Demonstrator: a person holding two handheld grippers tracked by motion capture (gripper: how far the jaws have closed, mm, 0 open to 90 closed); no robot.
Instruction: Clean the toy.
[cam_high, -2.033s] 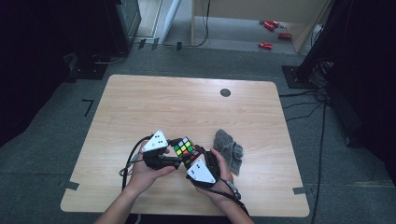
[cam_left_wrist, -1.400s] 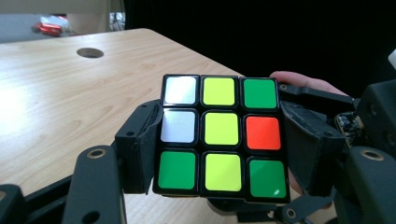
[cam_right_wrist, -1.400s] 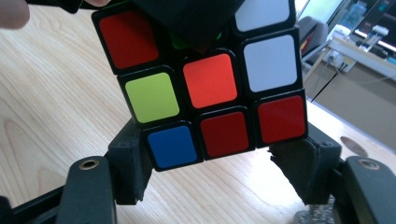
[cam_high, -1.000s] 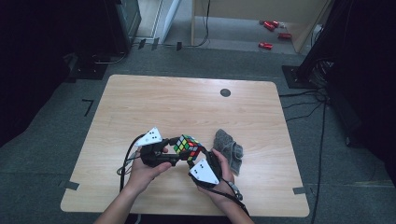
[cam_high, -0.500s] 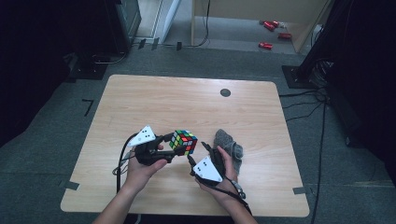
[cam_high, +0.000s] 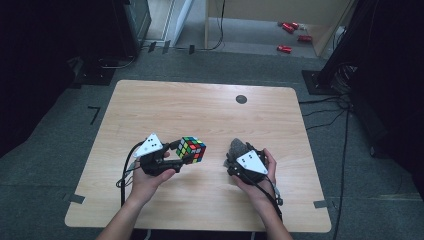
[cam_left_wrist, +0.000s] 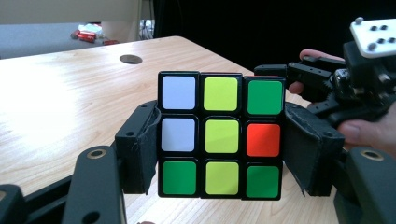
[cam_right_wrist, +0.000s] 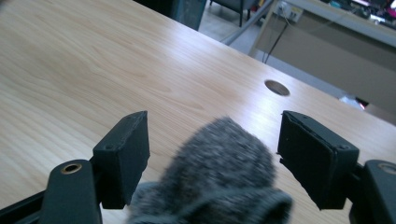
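My left gripper (cam_high: 172, 152) clamps its fingers (cam_left_wrist: 140, 154) on both sides of the puzzle cube (cam_left_wrist: 221, 134) above the tabletop (cam_high: 200, 107), while my right gripper (cam_right_wrist: 212, 158), fingers just opening and standing wide, straddles the grey sock (cam_right_wrist: 219, 172) without pressing it.

Left gripper (cam_high: 176, 151): black body, white three-cornered top plate with dark dots, black cable looping off the rear. Right gripper (cam_high: 231, 159): same build. Jaws: black blocks with fabric-covered pads (cam_left_wrist: 144, 149), brass-ringed screw holes in the arms. Forearms bare, no sleeves.
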